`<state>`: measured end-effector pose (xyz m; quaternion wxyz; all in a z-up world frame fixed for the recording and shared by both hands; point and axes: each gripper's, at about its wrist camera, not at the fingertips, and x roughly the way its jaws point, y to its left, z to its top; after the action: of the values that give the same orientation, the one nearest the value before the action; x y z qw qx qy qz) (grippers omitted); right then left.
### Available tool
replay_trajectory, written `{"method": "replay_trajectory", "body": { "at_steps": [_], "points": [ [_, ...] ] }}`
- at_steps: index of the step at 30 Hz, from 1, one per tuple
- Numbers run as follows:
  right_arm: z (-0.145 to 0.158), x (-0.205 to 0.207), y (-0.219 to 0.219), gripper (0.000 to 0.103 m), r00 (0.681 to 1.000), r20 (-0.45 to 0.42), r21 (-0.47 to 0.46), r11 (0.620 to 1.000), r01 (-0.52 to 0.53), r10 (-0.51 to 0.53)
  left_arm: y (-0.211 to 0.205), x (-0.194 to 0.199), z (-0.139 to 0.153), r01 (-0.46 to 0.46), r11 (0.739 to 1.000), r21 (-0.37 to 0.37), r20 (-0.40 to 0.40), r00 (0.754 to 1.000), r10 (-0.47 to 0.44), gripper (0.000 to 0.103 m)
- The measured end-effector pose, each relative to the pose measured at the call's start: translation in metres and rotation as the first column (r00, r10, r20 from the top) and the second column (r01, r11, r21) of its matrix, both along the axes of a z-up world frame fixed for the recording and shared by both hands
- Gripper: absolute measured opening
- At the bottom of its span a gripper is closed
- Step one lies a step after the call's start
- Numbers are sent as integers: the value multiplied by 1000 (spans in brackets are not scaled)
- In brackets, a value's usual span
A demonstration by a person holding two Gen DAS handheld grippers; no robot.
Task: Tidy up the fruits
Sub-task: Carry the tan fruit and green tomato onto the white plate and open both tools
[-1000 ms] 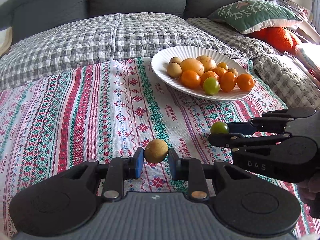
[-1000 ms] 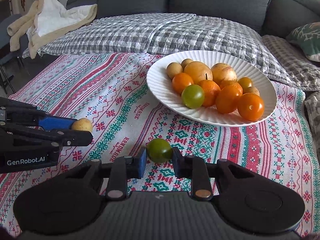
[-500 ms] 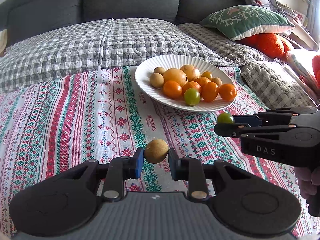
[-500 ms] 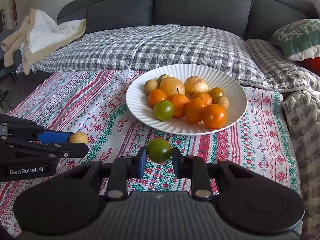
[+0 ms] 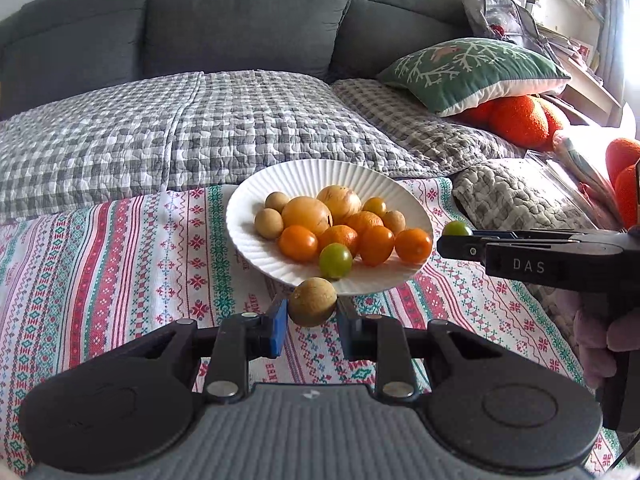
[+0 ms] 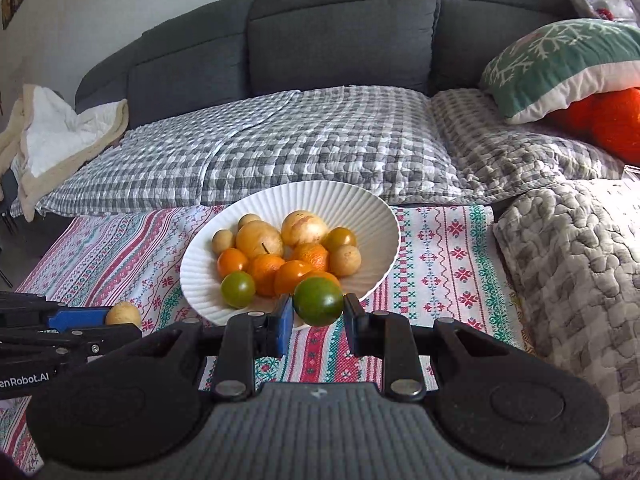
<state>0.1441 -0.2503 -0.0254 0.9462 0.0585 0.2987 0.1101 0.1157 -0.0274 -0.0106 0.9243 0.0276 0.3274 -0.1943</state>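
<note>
My left gripper (image 5: 312, 322) is shut on a small round brown fruit (image 5: 312, 307), held just in front of the near rim of the white ribbed plate (image 5: 256, 204). My right gripper (image 6: 318, 316) is shut on a green tomato (image 6: 318, 301), held at the plate (image 6: 360, 204) rim's near edge. The plate carries several orange, yellow, brown and green fruits. In the left wrist view the right gripper (image 5: 450, 236) enters from the right with the green tomato (image 5: 456, 228) at its tip. In the right wrist view the left gripper (image 6: 124, 322) shows at the left with its brown fruit (image 6: 122, 313).
A patterned red, green and white cloth (image 5: 120, 264) covers the surface under the plate. Behind it lie a grey checked quilt (image 5: 200, 120) and a dark grey sofa (image 5: 240, 20). A green cushion (image 5: 472, 72) and orange plush items (image 5: 520, 120) sit to the right.
Both grippers have risen and moved toward the plate, each still holding its fruit. The plate now lies lower and nearer in both views.
</note>
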Motion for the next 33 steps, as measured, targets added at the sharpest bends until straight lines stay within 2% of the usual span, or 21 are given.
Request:
{"method": "replay_trajectory", "body": {
  "at_steps": [5, 9, 15, 20, 29, 31, 33],
  "points": [
    [-1, 18, -21, 24, 999, -13, 50, 998, 39, -39, -17, 30, 12, 23, 999, 40, 41, 999, -24, 21],
    [2, 33, -28, 24, 999, -4, 67, 997, 34, -33, -27, 61, 17, 24, 999, 36, 55, 998, -26, 21],
    [0, 55, -23, 24, 1000, 16, 75, 997, -24, 23, -41, 112, 6, 0, 999, 53, 12, 1000, -1, 21],
    [-14, 74, -24, 24, 1000, 5, 105, 994, -18, 18, -49, 144, -7, -28, 997, 66, -5, 1000, 28, 21],
    [-23, 80, -22, 25, 999, 3, 105, 994, -33, 33, -46, 165, -24, -60, 998, 36, -22, 998, 61, 22],
    [-22, 79, -20, 28, 1000, 9, 97, 995, -29, 28, -45, 164, -25, -67, 997, 43, -9, 998, 67, 25],
    [-20, 78, -20, 36, 1000, 13, 97, 995, -28, 27, -44, 161, -24, -80, 996, 46, 7, 997, 79, 44]
  ]
}}
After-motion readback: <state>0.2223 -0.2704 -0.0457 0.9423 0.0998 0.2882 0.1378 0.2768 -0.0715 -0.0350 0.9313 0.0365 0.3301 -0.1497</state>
